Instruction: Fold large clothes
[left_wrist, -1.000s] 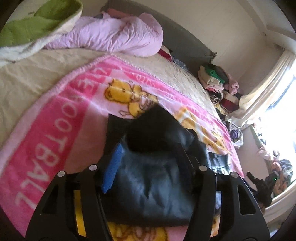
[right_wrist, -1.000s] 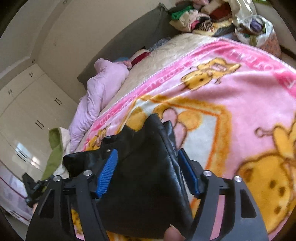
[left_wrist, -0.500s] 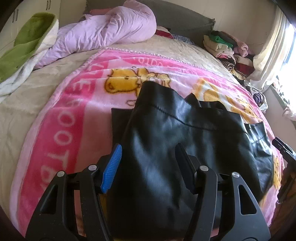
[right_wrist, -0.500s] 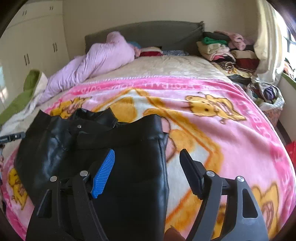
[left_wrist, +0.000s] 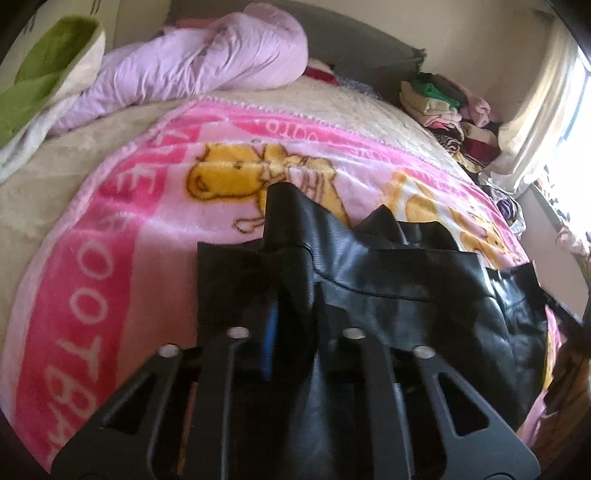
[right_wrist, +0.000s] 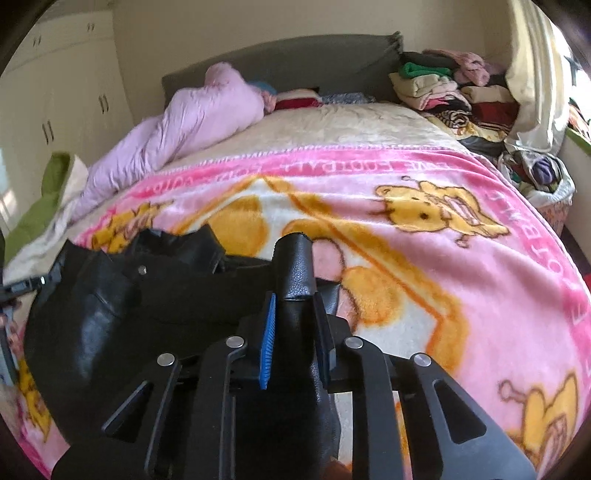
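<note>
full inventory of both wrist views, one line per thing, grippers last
black leather garment: 1, black, spread on the near part of the blanket
blanket: 1, pink with yellow bears, over the bed
bedspread: 1, cream, under the blanket, toward the headboard
duvet: 1, lilac, bunched at the head of the bed
headboard: 1, grey, far end
clothes pile: 1, mixed colours, beside the bed near the curtain
wardrobe: 1, cream, back wall
left gripper: 1, black, shut on a garment fold
right gripper: 1, black, blue pad, shut on a garment fold
</note>
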